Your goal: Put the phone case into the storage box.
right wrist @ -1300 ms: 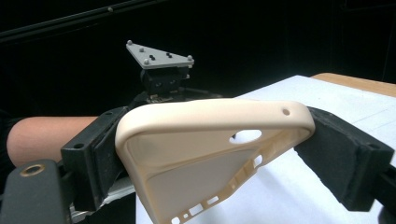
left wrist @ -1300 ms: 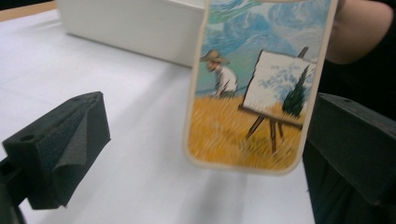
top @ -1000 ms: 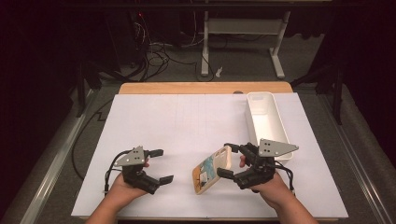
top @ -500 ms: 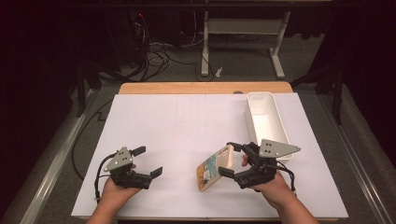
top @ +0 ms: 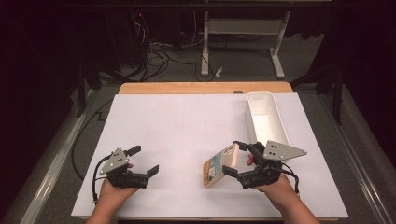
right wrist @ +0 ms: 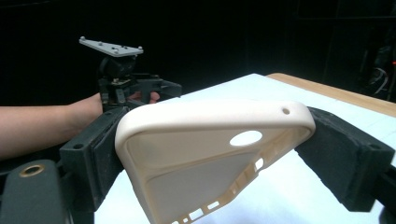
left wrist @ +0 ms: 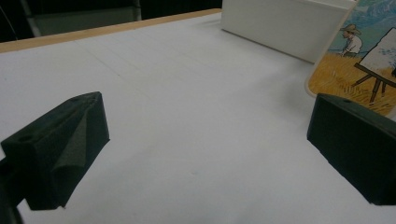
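The cream plastic phone case (right wrist: 212, 154) with a painted picture on its back (top: 219, 165) is held off the white sheet-covered table (top: 187, 130), clamped across its width between the right gripper's (top: 236, 161) jaws. To the right stands a long white plastic bin (top: 266, 119). The left gripper (top: 142, 161) (well apart, near the table's front) has its jaws wide with nothing between them.

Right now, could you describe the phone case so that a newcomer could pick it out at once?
On the white table cover, look near the front edge, just before the long white bin. The right gripper clamps the phone case there on edge: cream shell, painted field scene on its back.
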The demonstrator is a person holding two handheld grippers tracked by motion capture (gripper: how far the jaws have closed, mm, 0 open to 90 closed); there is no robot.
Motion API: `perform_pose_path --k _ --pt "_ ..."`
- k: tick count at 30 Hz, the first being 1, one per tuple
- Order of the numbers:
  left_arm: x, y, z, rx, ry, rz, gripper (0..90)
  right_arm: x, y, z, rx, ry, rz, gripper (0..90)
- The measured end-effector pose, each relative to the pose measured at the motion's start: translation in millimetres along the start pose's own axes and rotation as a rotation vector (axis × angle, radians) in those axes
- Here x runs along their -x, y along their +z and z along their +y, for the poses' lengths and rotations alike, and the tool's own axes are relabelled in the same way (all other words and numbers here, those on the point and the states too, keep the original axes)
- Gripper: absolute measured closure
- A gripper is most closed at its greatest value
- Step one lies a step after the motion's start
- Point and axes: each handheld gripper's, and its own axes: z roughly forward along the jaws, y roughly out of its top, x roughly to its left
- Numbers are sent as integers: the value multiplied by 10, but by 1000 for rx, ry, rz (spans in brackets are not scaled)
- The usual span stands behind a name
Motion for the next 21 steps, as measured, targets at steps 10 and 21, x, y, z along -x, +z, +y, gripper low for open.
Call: perform_pose_path --k 10,21 --pt "4 -2 -7 -7 4 19 2 10 -112 7 -4 -21 -60 128" --pt "38 15 -15 1 28 28 18 79 -367 -38 -3 -39 -171 128"
